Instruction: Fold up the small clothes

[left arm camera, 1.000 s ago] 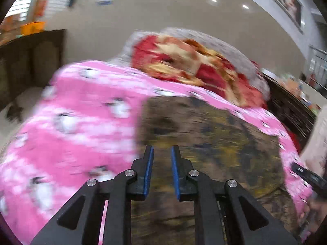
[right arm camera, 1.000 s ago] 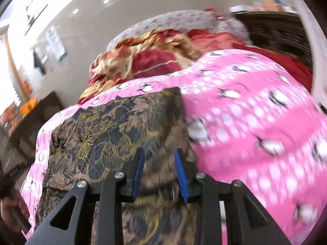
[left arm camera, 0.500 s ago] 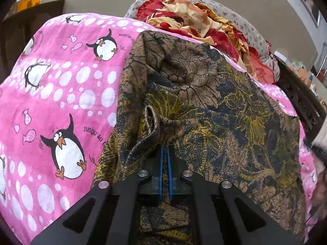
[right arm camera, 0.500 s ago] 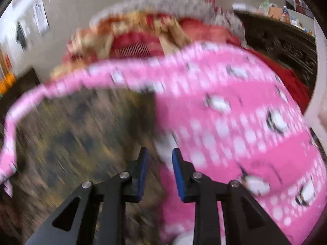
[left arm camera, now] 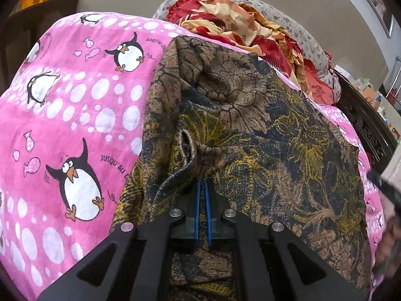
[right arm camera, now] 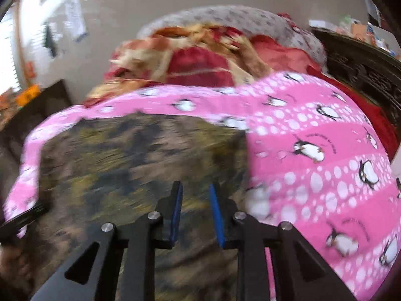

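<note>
Your left gripper (left arm camera: 202, 184) is pinched tight on a raised fold of the brown patterned garment (left arm camera: 263, 130) — the two blue pads sit almost together, with cloth bunched up right at their tips. The garment is dark brown with navy and mustard-yellow leaf-like print. It lies spread over a pink penguin blanket (left arm camera: 75, 115), which is covered in white spots and cartoon penguins. A small loop of fabric stands up just beyond the pads, and the rest of the cloth runs away toward the far right. At the right edge of this view, a blurred hand (left arm camera: 388, 225) with a dark tool sits beside the garment's edge.

Your right gripper (right arm camera: 195, 195) is above the same garment, near its right-hand border where brown cloth meets pink blanket. Its jaws stand narrowly apart, and no cloth is visibly caught between the blue pads. This view is blurred, so you cannot tell whether the tips touch the fabric.

Behind the blanket lies a heap of red and cream bedding (left arm camera: 240, 25) against a grey spotted cushion (right arm camera: 238, 20). Dark carved wooden furniture (right arm camera: 363, 75) stands to the right.
</note>
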`<state>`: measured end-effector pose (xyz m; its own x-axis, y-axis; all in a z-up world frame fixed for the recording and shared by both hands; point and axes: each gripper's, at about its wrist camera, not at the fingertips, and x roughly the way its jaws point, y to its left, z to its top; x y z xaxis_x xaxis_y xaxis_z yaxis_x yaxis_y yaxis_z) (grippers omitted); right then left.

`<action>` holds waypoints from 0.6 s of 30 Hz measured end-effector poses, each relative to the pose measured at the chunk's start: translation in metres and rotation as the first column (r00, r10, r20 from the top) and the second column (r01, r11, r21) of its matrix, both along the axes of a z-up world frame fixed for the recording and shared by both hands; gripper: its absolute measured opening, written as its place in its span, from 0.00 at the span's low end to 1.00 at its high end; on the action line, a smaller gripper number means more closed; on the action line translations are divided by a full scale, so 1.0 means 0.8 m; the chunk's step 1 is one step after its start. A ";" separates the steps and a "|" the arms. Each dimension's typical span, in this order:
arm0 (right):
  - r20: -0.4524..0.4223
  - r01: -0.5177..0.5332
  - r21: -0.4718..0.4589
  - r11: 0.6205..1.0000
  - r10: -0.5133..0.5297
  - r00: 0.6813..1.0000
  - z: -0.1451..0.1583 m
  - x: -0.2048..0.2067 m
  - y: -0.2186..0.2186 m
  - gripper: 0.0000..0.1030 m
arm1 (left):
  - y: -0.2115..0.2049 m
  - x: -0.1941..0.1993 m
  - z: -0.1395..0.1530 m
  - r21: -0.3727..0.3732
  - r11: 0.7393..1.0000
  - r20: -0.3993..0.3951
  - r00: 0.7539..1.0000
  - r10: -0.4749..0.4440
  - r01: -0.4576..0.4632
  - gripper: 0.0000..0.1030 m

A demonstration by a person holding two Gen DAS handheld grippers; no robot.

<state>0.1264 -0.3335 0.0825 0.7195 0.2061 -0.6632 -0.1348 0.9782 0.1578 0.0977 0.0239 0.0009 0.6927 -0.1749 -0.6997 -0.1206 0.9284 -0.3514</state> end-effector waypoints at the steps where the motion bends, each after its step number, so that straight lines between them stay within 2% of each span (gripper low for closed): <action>1: -0.033 -0.044 -0.004 0.999 0.043 0.999 -0.009 -0.010 0.012 0.29 | 0.001 0.000 -0.001 -0.010 1.000 0.001 1.000 0.000 0.000 0.00; 2: -0.071 -0.060 -0.017 0.998 0.059 0.996 -0.022 -0.013 0.017 0.33 | 0.003 0.000 -0.001 -0.019 1.000 0.003 1.000 -0.002 0.002 0.00; 3: -0.188 -0.090 -0.063 0.994 0.077 0.979 -0.055 -0.012 0.028 0.36 | 0.006 0.000 -0.002 -0.037 0.999 0.005 1.000 -0.005 0.005 0.00; 4: -0.189 -0.102 -0.083 0.991 0.085 0.978 -0.063 -0.016 0.030 0.35 | 0.011 -0.002 -0.001 -0.063 0.998 0.010 1.000 -0.013 0.014 0.00; 5: -0.135 -0.093 -0.109 0.990 0.078 0.988 -0.053 -0.029 0.032 0.35 | 0.015 -0.004 0.001 -0.074 0.997 0.001 0.999 -0.036 0.035 0.00; 6: -0.146 -0.082 -0.119 0.989 0.065 0.987 -0.040 -0.038 0.032 0.35 | 0.019 -0.010 0.006 -0.083 0.995 -0.011 0.998 -0.062 0.061 0.00; 7: -0.150 -0.077 -0.111 0.991 0.059 0.987 -0.029 -0.045 0.032 0.35 | 0.028 -0.025 0.015 -0.113 0.990 -0.020 0.996 -0.087 0.084 0.00; 9: -0.093 -0.099 -0.061 0.993 0.093 0.991 0.005 -0.083 0.024 0.35 | 0.046 -0.056 0.034 -0.129 0.986 -0.030 0.994 -0.105 0.101 0.00; 12: -0.052 -0.162 -0.054 0.985 0.159 0.986 0.041 -0.153 0.008 0.35 | 0.071 -0.113 0.064 -0.067 0.990 -0.020 0.992 -0.127 0.126 0.00; 14: -0.058 -0.210 -0.044 0.977 0.208 0.976 0.052 -0.198 -0.008 0.39 | 0.087 -0.160 0.077 0.000 0.987 -0.014 0.987 -0.161 0.161 0.11; 16: -0.076 -0.256 -0.037 0.966 0.253 0.964 0.055 -0.239 -0.020 0.40 | 0.101 -0.209 0.078 0.031 0.979 -0.028 0.979 -0.202 0.203 0.13; 18: -0.091 -0.285 -0.050 0.957 0.280 0.956 0.050 -0.276 -0.025 0.40 | 0.106 -0.253 0.066 0.023 0.967 -0.081 0.965 -0.251 0.253 0.13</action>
